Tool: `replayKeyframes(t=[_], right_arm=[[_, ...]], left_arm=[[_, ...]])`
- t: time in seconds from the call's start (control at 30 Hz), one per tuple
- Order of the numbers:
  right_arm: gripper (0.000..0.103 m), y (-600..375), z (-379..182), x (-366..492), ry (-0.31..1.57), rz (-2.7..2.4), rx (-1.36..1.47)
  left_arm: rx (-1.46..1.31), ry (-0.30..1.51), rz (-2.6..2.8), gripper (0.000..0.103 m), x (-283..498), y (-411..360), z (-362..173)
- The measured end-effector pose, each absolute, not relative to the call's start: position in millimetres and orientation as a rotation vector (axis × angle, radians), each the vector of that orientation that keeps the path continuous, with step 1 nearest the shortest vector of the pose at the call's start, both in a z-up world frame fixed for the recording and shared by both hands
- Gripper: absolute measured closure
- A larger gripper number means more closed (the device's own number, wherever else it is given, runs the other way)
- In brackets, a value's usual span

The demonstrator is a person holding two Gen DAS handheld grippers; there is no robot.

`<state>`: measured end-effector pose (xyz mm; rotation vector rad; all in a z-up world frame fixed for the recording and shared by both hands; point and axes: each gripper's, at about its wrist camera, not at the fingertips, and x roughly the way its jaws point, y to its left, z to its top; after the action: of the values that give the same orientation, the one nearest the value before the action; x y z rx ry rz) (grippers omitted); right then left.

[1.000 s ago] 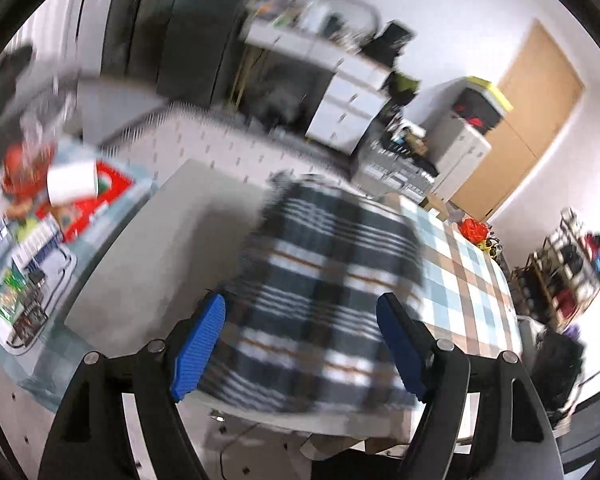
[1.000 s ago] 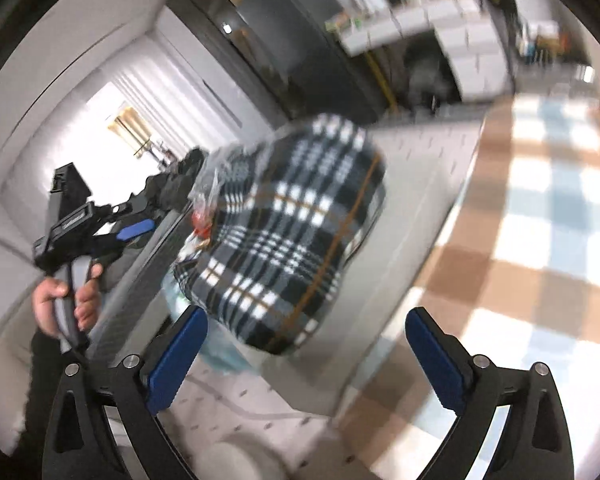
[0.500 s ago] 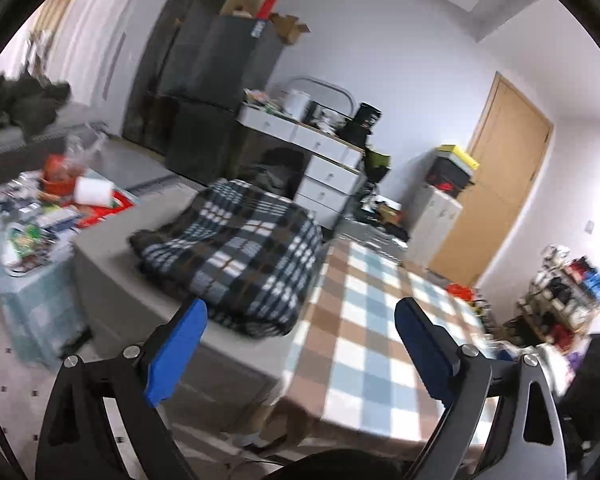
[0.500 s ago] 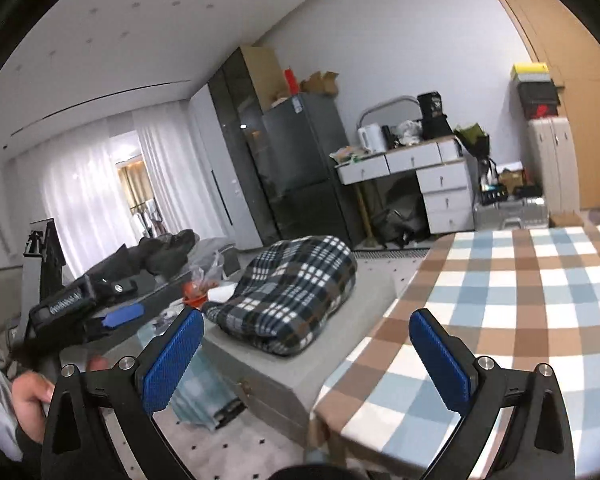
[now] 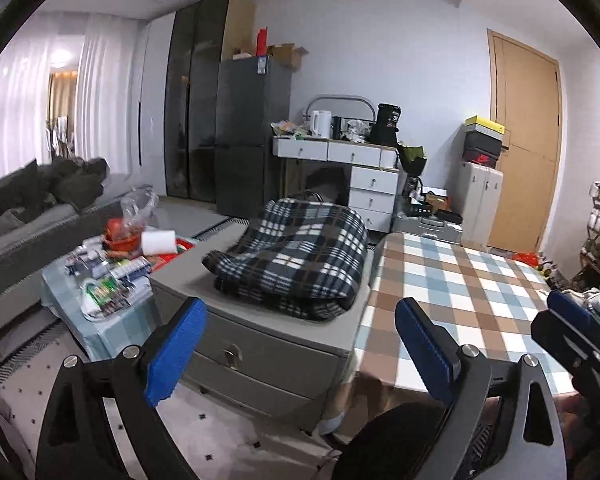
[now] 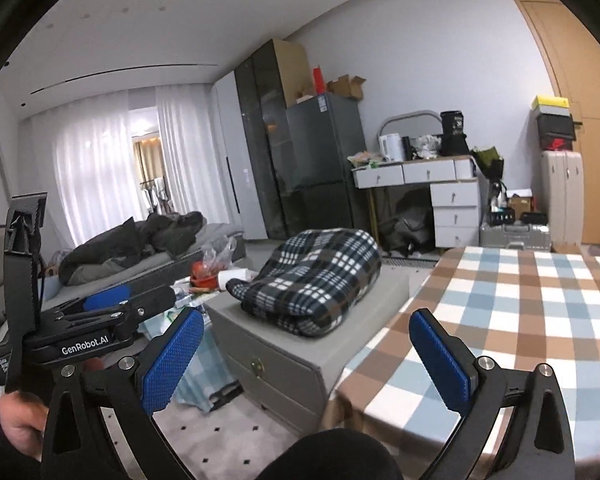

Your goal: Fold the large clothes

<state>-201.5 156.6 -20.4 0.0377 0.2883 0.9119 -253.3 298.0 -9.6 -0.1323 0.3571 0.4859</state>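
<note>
**Folded plaid garment on the grey cabinet, both tools wide**

The plaid garment (image 5: pixel 296 256) (image 6: pixel 316 276) lies folded in a thick bundle on top of the grey cabinet (image 5: pixel 260 344) (image 6: pixel 284 356), touched by neither tool. The checked worktop (image 5: pixel 460 288) (image 6: pixel 512 312) stands just beside the cabinet, on its right. The left tool (image 5: pixel 296 354) is held back from the cabinet, fingers wide apart and holding nothing. The right tool (image 6: pixel 308 358) is likewise wide and holding nothing. A cluttered low table (image 5: pixel 100 280) sits left of the cabinet.
</note>
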Motion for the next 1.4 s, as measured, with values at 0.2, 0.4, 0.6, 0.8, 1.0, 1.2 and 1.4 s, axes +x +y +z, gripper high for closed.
replayKeyframes(t=[0.2, 0.4, 0.6, 0.8, 1.0, 1.2, 1.4], right_arm=[[0.000, 152.4, -23.2, -207.1, 0.270, 0.918, 0.067], [0.000, 148.1, -24.2, -208.6, 0.260, 0.924, 0.087], [0.000, 146.1, -23.0, -211.1, 0.251, 0.933, 0.087], [0.000, 141.2, -22.4, -214.5, 0.238, 0.928, 0.089], [0.000, 133.9, -21.3, -214.4, 0.231, 0.923, 0.112], [0.000, 130.5, -19.0, -219.6, 0.206, 0.921, 0.109], [0.000, 128.5, -18.2, -220.5, 0.203, 0.920, 0.114]], left_arm=[[-0.087, 0.319, 0.526, 0.010, -262.2, 294.8, -11.3], [-0.077, 0.343, 0.524, 0.010, -256.4, 296.7, -12.6], [-0.075, 0.355, 0.504, 0.010, -254.4, 288.7, -14.2], [-0.065, 0.367, 0.496, 0.010, -254.8, 282.4, -13.6], [-0.070, 0.370, 0.500, 0.010, -256.8, 283.4, -12.1], [-0.068, 0.353, 0.501, 0.010, -258.8, 283.4, -10.0], [-0.078, 0.363, 0.503, 0.010, -258.4, 281.9, -9.2]])
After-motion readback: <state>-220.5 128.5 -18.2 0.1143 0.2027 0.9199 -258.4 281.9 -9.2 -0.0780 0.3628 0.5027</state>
